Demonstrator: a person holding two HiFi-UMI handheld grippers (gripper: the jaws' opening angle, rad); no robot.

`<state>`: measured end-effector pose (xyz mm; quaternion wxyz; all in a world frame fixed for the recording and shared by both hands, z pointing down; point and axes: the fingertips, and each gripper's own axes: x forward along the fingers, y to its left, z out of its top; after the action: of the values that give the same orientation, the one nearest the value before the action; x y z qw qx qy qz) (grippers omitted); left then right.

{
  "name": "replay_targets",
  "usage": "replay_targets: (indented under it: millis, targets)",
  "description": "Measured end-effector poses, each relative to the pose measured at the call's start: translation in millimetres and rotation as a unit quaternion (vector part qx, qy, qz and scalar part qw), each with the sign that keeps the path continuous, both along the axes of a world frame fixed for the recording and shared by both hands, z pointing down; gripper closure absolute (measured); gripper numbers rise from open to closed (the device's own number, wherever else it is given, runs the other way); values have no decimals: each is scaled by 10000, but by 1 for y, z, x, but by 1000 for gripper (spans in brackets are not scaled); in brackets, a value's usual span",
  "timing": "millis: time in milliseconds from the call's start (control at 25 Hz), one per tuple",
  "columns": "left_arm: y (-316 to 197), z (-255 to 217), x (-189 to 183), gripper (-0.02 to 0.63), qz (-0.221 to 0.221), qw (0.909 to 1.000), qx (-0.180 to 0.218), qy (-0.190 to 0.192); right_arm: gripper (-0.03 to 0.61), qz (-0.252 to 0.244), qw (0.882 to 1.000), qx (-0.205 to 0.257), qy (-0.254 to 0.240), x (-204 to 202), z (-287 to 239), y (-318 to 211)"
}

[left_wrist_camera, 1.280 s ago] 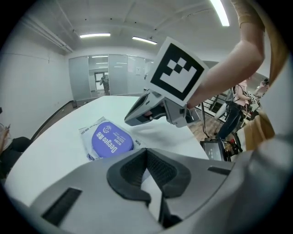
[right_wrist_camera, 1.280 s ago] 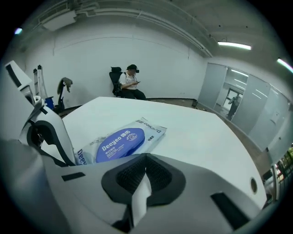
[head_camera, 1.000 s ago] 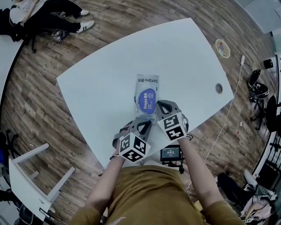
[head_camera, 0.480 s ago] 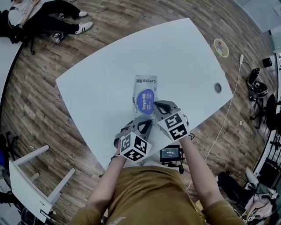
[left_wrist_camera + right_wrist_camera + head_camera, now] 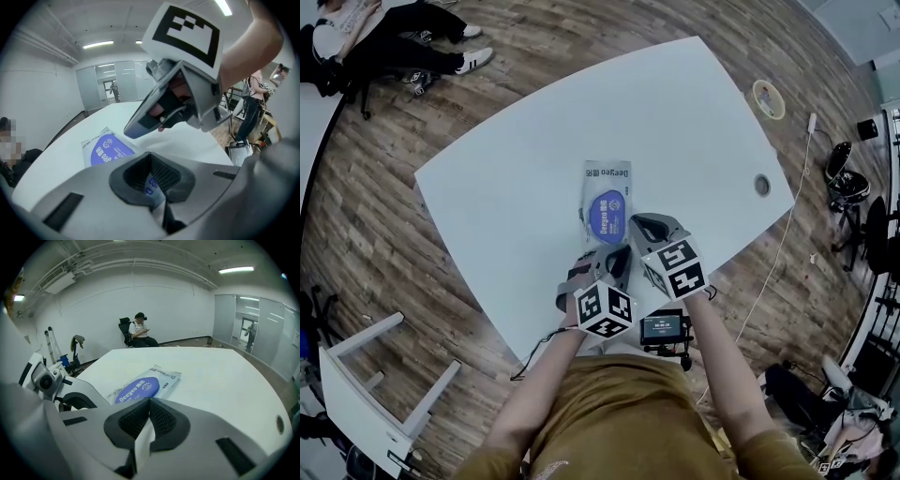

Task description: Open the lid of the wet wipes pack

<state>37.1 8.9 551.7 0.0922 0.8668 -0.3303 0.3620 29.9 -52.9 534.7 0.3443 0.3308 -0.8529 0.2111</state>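
The wet wipes pack [image 5: 607, 208], white with a blue oval lid [image 5: 607, 214], lies flat in the middle of the white table [image 5: 506, 178]. Its lid lies flat against the pack. My left gripper [image 5: 602, 255] is at the pack's near end, shut, and in the left gripper view [image 5: 150, 153] a thin white and blue bit of the pack's edge sits between its pads. My right gripper [image 5: 636, 225] is at the pack's near right corner, also shut; in the right gripper view [image 5: 150, 400] a white strip of film is pinched. The pack [image 5: 143, 387] stretches away ahead.
A tape roll [image 5: 770, 99] and a cable hole [image 5: 762, 185] are at the table's far right. A small screen [image 5: 666, 328] hangs at the near table edge. A person [image 5: 384, 37] sits on the floor far left. A white bench [image 5: 366, 375] stands at the lower left.
My left gripper has slid right and forward to the pack's near end, close beside the right gripper. The right gripper has stayed at the near right corner.
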Motion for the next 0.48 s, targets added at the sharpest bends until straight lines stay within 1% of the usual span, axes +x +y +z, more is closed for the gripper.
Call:
replay_targets:
  millis: [120,240,320,400,480]
  targets:
    - [-4,3,-4,606,-167,9997,114,-161,570,168,9998,16,80,14,1,-1]
    - [-10,-3,-9,606,-340,9984,378,-233,570,409,9991,-27,66,26,2,-1]
    - [-14,-8,-12,606,-450,9972,547,-238,569,472,9988,-86,18,28,4,3]
    - [-16,-13,-16,606,-495,9967,614,-189,570,245,9996,-21,163,24,8,8]
    - [-15,-17,-22,606,-550,9962,665,-124,569,-290,9966,312,711,18,14,12]
